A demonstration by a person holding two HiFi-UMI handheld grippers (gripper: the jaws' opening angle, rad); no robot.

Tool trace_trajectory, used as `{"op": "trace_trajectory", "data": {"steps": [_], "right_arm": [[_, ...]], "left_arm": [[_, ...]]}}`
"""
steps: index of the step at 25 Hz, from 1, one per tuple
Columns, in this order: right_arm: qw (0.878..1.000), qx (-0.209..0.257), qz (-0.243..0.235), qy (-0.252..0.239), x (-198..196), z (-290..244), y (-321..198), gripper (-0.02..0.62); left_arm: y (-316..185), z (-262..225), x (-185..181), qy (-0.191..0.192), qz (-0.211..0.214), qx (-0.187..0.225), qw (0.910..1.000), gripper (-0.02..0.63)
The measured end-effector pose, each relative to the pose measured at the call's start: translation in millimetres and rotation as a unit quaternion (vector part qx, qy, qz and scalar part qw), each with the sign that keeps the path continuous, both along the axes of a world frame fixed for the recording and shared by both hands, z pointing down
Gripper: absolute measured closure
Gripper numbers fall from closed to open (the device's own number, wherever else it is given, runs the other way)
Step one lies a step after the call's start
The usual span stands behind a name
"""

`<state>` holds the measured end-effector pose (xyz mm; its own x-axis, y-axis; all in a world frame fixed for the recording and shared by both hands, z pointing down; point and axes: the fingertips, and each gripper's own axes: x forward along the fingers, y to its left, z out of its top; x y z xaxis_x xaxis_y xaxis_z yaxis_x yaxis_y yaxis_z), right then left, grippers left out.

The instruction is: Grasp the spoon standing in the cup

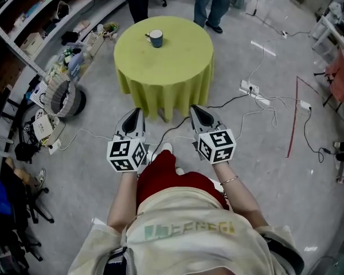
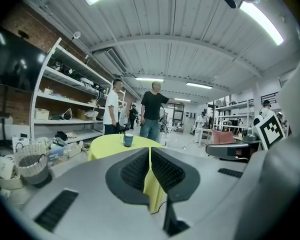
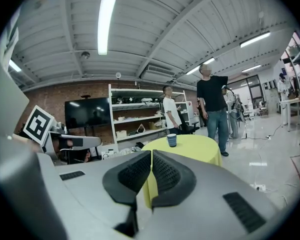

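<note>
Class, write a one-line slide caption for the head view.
Shut and empty, the left gripper and right gripper point toward a round yellow-clothed table bearing a blue cup.

Cup [image 1: 156, 38]: small, dark blue outside, pale inside. Stands upright on round table [image 1: 172, 62] with yellow-green cloth, toward far left part of top. Spoon [image 1: 148, 36]: thin pale handle leans out over cup's left rim, bowl end hidden inside cup. In both gripper views spoon too small to make out.
</note>
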<state>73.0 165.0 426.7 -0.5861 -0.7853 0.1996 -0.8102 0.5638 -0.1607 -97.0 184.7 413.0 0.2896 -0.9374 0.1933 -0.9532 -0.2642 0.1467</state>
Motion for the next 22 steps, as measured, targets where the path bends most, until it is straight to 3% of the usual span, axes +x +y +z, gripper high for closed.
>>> {"op": "trace_trajectory", "data": {"steps": [22], "right_arm": [[1.0, -0.016, 0.009, 0.003, 11.0, 18.9, -107.8, 0.557]], "left_arm": [[-121.2, 21.1, 6.6, 0.007, 0.008, -0.014, 0.9998, 0.572]]}}
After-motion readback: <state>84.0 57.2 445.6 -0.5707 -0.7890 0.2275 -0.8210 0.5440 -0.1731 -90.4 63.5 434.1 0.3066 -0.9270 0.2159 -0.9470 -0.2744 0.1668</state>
